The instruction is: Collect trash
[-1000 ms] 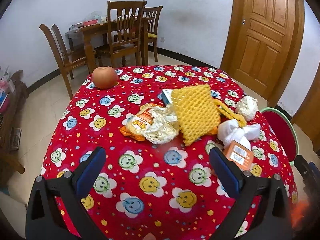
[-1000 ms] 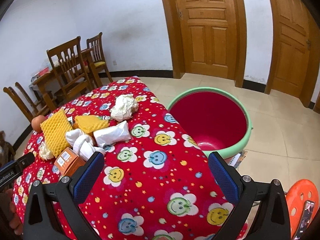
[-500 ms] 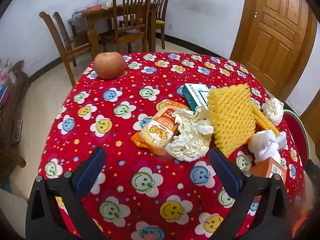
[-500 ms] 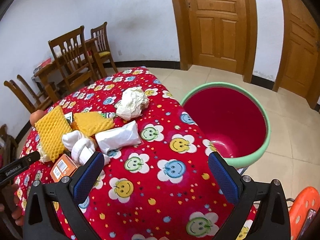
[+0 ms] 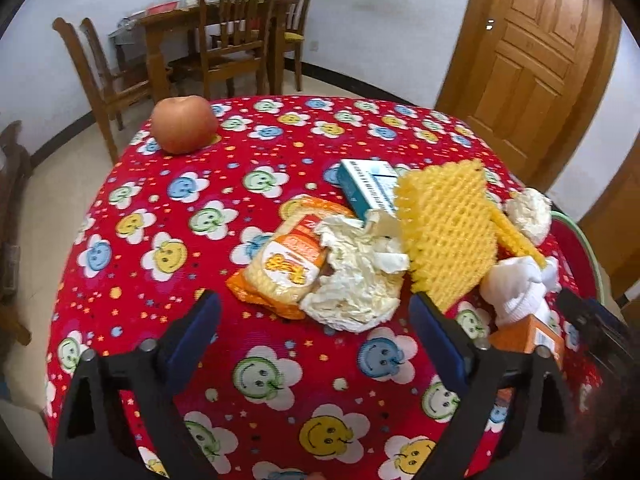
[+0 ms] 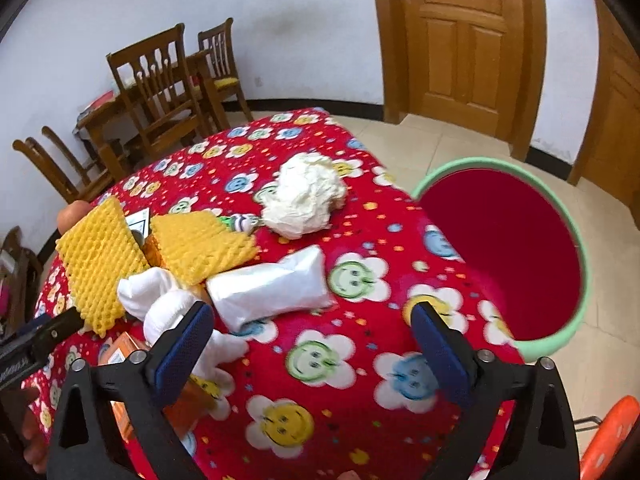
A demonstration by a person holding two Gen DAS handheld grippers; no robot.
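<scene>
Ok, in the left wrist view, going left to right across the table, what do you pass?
Apple → orange snack packet → crumpled white paper → upright yellow foam net → white paper ball by the table's right edge.

**Bright cloth, yellow mesh, red tub**

The tabletop (image 5: 132,264) wears a red cloth printed with white flowers bearing yellow, blue and green smiley faces, plus small stars and dots. The foam net (image 5: 448,236) is yellow with a honeycomb pattern. The snack packet (image 5: 286,264) is orange and pale yellow with red lettering. The crumpled paper (image 5: 356,280) is off-white; the box (image 5: 366,186) is teal and white. The apple (image 5: 184,124) is reddish-orange. The tub (image 6: 520,248) is deep red inside with a mint-green rim. The plastic bag (image 6: 276,288) is translucent white. The door (image 6: 460,44) is honey-brown wood.
</scene>
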